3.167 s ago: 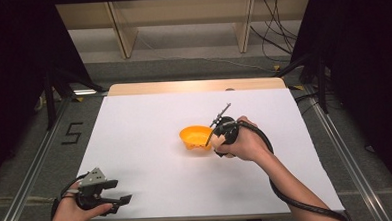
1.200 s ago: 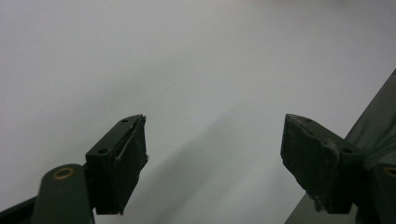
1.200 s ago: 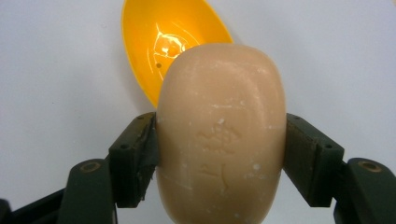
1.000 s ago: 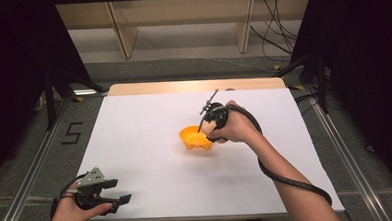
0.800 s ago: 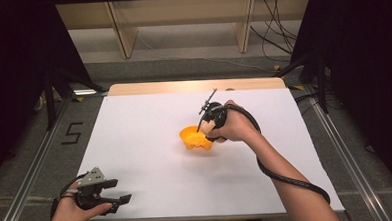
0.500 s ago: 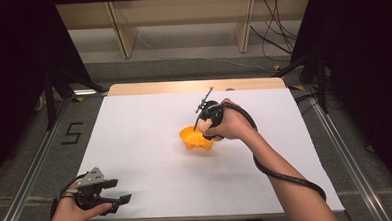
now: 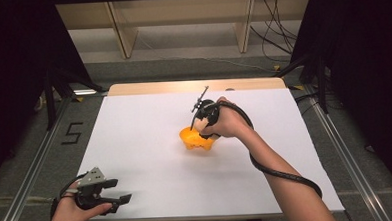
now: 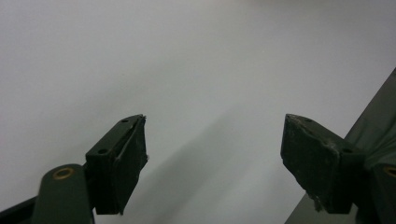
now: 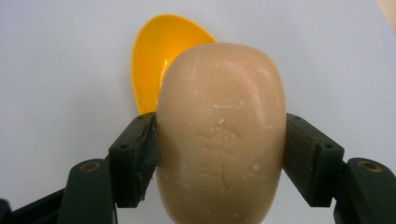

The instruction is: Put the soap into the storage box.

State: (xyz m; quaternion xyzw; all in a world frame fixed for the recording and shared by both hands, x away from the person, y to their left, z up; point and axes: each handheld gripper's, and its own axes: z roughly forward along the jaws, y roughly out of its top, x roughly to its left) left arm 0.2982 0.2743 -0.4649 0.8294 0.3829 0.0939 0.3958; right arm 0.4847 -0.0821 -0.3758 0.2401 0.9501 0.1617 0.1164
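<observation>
Fingers (image 9: 133, 158) of the right gripper (image 9: 219, 156) are clamped across the flanks of a tan soap bar (image 9: 222, 130), held between them above the orange dish (image 9: 163, 56). Judged rigid, waxy, likely slippery; mid-flank hold suits. Left gripper (image 8: 215, 158): fingers apart, empty.

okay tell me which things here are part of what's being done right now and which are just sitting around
In use:
- bar of soap, clamped between the right gripper's jaws
- orange dish, right beneath the soap

Not in use:
- left gripper, open and holding nothing at the near left corner of the table
- white table
- wooden shelving behind the table
</observation>
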